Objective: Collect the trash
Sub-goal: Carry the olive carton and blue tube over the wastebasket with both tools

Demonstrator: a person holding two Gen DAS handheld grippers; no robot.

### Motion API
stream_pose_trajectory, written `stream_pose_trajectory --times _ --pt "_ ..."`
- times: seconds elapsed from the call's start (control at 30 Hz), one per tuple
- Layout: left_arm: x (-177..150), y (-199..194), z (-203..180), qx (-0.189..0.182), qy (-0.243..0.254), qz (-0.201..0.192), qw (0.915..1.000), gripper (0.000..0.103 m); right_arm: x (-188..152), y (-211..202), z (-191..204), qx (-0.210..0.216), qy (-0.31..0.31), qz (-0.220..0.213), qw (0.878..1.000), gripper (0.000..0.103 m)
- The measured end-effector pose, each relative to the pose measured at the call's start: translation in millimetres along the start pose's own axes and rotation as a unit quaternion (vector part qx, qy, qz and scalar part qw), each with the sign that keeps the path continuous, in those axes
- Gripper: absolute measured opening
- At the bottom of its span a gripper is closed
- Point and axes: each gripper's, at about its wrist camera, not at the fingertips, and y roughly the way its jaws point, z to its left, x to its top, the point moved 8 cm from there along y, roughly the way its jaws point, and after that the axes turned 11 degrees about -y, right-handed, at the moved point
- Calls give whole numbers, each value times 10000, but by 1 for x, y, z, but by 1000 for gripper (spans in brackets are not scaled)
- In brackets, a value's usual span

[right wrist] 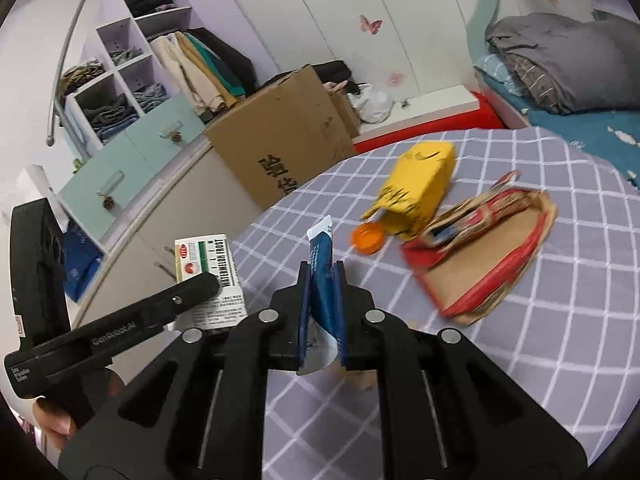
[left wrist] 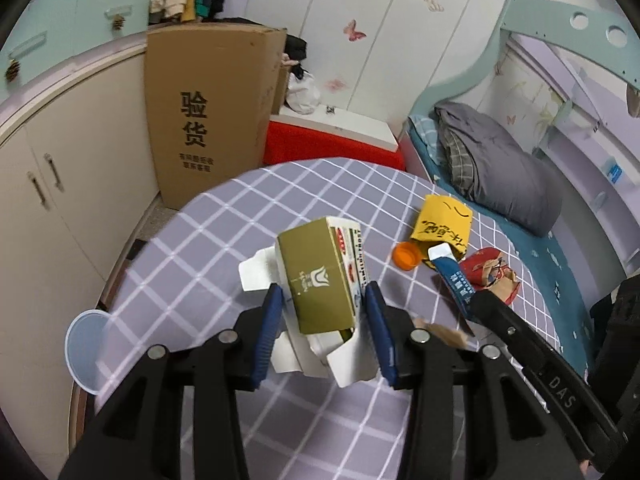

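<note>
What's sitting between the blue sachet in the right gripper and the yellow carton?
In the right wrist view, only the orange cap lies between the blue sachet and the yellow carton, resting against the carton's open end.

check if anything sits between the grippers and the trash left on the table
Both grippers are already full: the left gripper is shut on the green box, the right gripper on the blue sachet. Nothing visible blocks the orange cap, yellow carton or red paper bag.
</note>
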Motion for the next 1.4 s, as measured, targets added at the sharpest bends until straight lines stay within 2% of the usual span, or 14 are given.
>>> stream_pose_trajectory --times 0.23,0.4,0.7,0.97,1.2,1.3,1.33,1.37,1.4 --pt "-7 -38 53 178 -2 -204 9996 42 -7 -4 60 261 -328 41 9991 11" --pt "-12 -67 110 247 -354 -297 9986 42 -12 2 125 610 -654 92 9959 11" --pt "-15 -112 232 710 -1072 -597 9899 42 -46 32 257 1399 -1251 413 9814 11" --pt "-21 -131 349 1220 -1711 -667 9754 42 -75 81 346 1842 -1642 719 9664 11" --pt "-30 -135 448 1820 -2242 -639 9553 42 -101 150 408 1931 -1879 956 9583 12" --pt "-34 -136 477 2011 -2405 -610 9476 42 -121 196 431 2071 -2018 1358 9476 12" --pt "-35 -135 484 2072 -2438 -600 9455 42 -130 215 436 2069 -2025 1561 9444 16" --pt "-36 -134 493 2168 -2477 -580 9425 42 -138 229 436 1877 -2095 1652 9453 25" --pt "-37 -133 499 2229 -2498 -558 9406 42 -143 242 433 1628 -2186 1695 9471 63"
